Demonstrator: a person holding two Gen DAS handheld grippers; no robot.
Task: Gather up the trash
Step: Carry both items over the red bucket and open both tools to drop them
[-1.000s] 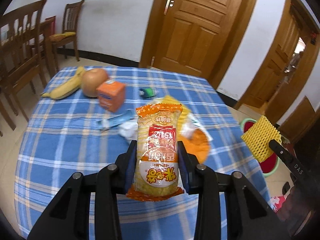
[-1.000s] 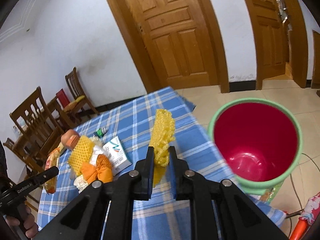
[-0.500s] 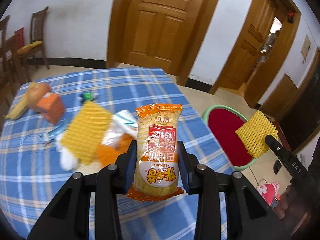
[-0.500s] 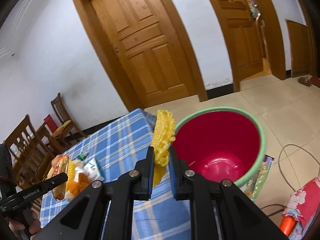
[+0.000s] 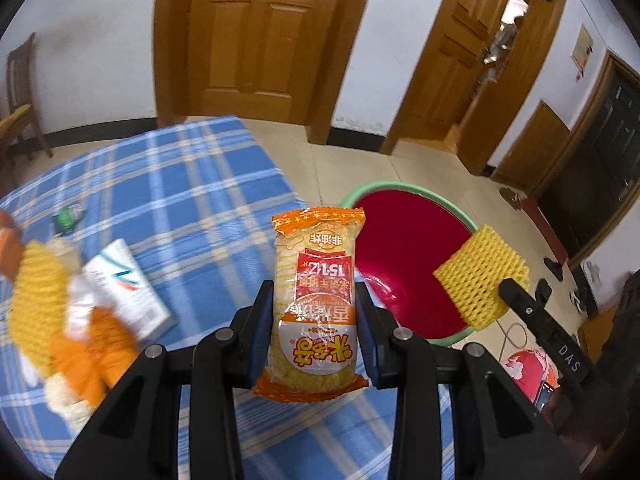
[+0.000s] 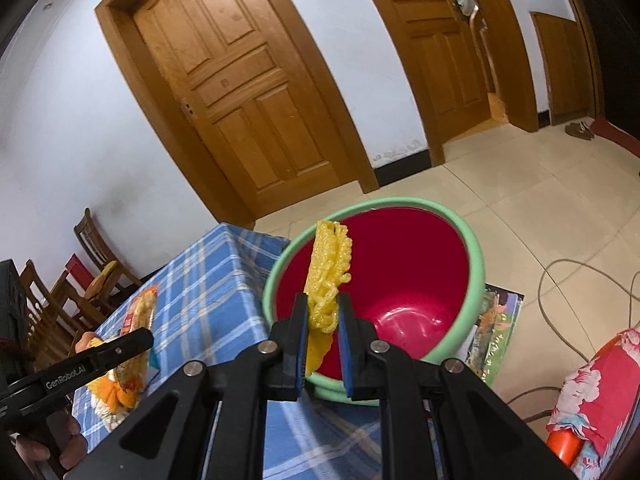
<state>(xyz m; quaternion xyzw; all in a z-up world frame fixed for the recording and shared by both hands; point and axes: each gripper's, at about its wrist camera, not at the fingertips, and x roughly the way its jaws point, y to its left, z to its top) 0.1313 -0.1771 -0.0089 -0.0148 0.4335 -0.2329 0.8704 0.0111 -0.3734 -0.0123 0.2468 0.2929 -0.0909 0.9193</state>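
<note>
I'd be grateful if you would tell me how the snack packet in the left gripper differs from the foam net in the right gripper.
The snack packet is glossy, printed orange and red; the foam net is plain yellow mesh. The snack packet is plump and keeps the left gripper partly apart, while the foam net squashes thin in the right gripper. Both are clamped and raised near the red bin.

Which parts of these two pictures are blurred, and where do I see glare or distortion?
Left wrist view: the trash pile on the table is motion-blurred, while the held snack packet is sharp; door frames bow from the fisheye. Right wrist view: mostly sharp, with glare on the red bin floor.
</note>
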